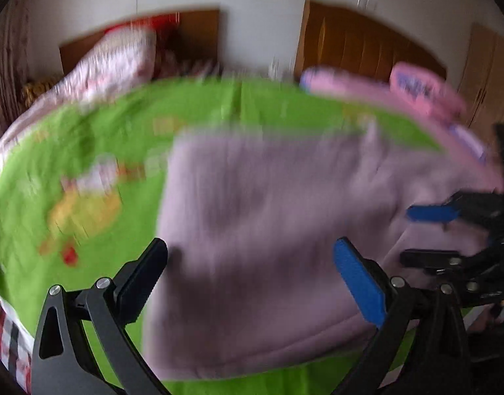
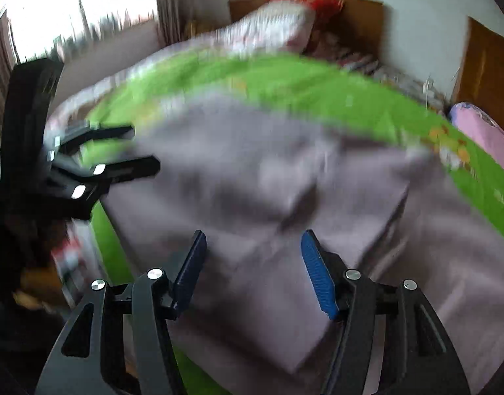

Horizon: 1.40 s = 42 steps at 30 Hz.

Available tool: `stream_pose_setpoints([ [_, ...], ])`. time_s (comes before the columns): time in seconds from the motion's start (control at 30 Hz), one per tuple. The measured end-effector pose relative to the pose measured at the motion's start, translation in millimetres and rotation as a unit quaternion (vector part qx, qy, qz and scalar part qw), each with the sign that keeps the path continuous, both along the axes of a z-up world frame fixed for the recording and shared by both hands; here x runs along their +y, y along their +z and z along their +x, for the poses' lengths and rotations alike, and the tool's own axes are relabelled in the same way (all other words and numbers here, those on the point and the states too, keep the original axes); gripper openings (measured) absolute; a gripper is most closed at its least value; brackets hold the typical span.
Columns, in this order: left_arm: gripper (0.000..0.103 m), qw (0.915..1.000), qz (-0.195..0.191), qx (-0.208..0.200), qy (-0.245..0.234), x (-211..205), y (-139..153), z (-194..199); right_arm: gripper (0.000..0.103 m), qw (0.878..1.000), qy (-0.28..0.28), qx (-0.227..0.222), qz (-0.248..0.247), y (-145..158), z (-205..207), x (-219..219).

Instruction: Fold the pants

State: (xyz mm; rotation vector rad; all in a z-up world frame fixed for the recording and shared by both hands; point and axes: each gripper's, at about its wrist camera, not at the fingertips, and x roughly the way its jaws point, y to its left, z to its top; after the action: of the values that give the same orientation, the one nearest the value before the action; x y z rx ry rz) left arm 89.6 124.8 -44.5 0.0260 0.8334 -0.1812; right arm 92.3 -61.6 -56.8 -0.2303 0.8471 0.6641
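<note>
Bed w/ green sheet [image 1: 87, 138] fills both views, spreading ahead of and beyond both tongs; frames blurred, so detail is limited. Mauve pants [image 1: 268, 204] lie flat on the sheet directly ahead of and below both tools, as a broad folded slab, w/ a layered fold edge showing in the right wrist view. Long axis: hard to tell in the blur; the slab appears to run away from the tongs toward the headboard [image 1: 367, 42]. Pink pillow [image 1: 426, 89] sits beyond the pants, off to the right of the left gripper [image 1: 252, 283]. Left gripper: jaws spread wide, cloth visible past them but nothing pinched, so released. Right gripper [image 2: 253, 273]: jaws parted, not as wide, pads clear of fabric, also released. The two tools are side by side at the near edge of the pants, each visible in the other's view. Judgement: both about equally near; next grab prob. at the near edge, each tool taking its own corner.
</note>
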Motion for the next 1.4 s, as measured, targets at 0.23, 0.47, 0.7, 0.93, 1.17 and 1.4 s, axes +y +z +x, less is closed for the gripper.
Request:
stream_pose_setpoints([
  [0.23,0.102,0.999,-0.002,0.039,0.021,11.7,-1.6,20.7,0.062,0.999,0.033,-0.025,-0.007,-1.9,-5.7,-4.5],
  [0.47,0.101,0.9996,-0.027,-0.01,-0.004,-10.8,67.9,51.9,0.066,0.999,0.029,-0.033,0.001,-8.6,-10.5,-1.5],
  [0.7,0.102,0.9958,0.005,0.091,-0.01,-31.1,8.8,148.5,0.066,0.999,0.027,-0.026,0.015,-7.8,-9.1,-6.5],
  [0.93,0.101,0.9979,0.059,0.02,0.015,-41.8,24.8,127.3,0.086,0.998,0.016,-0.008,0.06,26.9,3.3,-30.1],
  [1.17,0.101,0.9982,0.046,-0.01,0.036,-31.8,22.2,90.9,0.089,0.999,0.005,0.038,0.024,0.9,52.7,-28.6],
  [1.4,0.101,0.9934,-0.065,-0.019,0.093,9.0,29.7,85.7,0.091,0.995,-0.072,0.005,0.063,26.6,37.2,-74.1],
])
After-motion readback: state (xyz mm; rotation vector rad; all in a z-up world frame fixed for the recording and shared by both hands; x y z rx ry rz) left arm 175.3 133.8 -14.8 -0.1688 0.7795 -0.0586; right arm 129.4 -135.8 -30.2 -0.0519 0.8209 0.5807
